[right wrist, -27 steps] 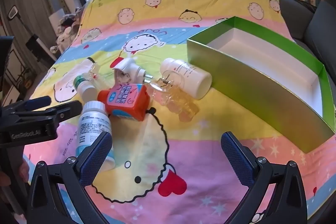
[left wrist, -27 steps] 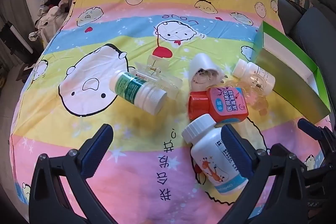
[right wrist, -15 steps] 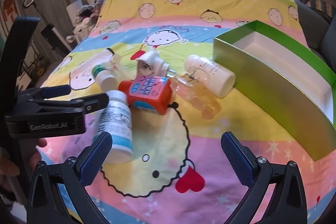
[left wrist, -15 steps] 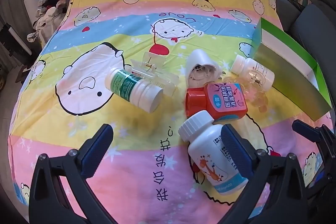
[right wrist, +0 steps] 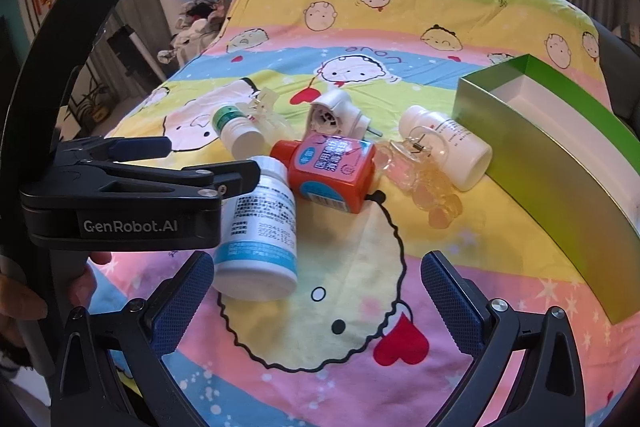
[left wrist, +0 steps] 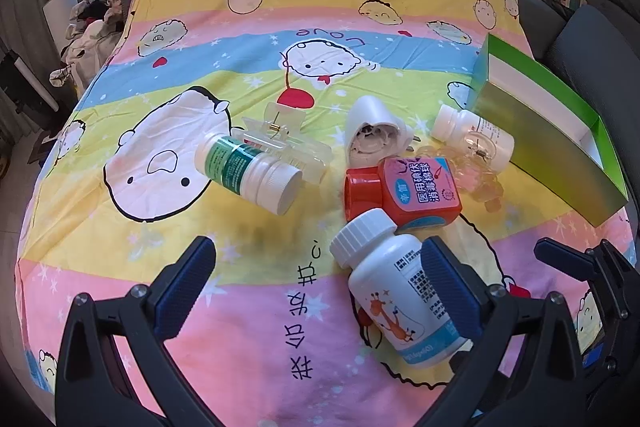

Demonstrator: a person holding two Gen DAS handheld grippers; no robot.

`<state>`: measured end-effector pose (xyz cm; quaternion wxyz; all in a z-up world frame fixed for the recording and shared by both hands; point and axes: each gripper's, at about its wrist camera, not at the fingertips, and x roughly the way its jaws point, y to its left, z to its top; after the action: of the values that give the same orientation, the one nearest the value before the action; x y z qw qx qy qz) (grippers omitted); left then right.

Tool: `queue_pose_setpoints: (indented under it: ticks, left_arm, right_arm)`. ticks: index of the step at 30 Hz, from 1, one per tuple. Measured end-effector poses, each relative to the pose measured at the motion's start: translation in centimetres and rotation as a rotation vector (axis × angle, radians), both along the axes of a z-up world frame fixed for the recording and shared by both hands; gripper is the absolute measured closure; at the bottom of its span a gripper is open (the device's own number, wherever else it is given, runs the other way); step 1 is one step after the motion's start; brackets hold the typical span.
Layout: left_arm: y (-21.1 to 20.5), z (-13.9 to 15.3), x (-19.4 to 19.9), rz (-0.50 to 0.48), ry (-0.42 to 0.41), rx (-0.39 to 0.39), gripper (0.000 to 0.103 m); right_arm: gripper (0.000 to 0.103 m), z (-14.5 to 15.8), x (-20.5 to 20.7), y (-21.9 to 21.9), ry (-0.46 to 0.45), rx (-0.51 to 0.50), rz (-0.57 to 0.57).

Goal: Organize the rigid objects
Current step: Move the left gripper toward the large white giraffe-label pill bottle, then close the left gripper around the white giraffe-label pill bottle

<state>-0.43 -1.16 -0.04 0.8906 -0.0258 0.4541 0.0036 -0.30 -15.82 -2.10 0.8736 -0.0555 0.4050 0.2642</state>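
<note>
Several rigid items lie on a cartoon bedsheet: a white giraffe-label bottle (left wrist: 394, 291) (right wrist: 260, 223), a red disinfectant bottle (left wrist: 404, 193) (right wrist: 328, 169), a green-label bottle (left wrist: 248, 173) (right wrist: 234, 129), a clear hair clip (left wrist: 280, 143), a white plug-in device (left wrist: 372, 135) (right wrist: 334, 115), a small white bottle (left wrist: 474, 137) (right wrist: 446, 149) and a clear bear-shaped clip (right wrist: 424, 183). My left gripper (left wrist: 316, 279) is open, its right finger beside the giraffe bottle. My right gripper (right wrist: 316, 291) is open and empty, near the bed's front.
An open green box (left wrist: 548, 143) (right wrist: 560, 155) with a white inside lies at the right. The left gripper's body (right wrist: 132, 203) fills the left of the right wrist view. A grey sofa (left wrist: 600, 39) stands at the far right; clothes (left wrist: 88, 31) are piled at the left.
Both grippers have drawn back and lifted slightly. The right wrist view has swung left, so the left gripper looms larger in it. No object has moved.
</note>
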Motion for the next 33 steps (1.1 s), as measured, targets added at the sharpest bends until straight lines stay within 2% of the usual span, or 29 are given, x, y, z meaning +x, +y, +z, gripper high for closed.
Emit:
queue_pose_setpoints:
  ticks: [26,33]
  left_arm:
    - [-1.2,-0.9,0.0,-0.04,0.005,-0.005,0.001]
    - [-1.4,-1.4,0.2,-0.055,0.026,-0.04,0.001]
  right_arm:
    - [0.0,-0.9,-0.5,1.3,0.014,0.008,0.077]
    - [0.0,-1.7,-0.4,2.0,0.03,0.029,0.105]
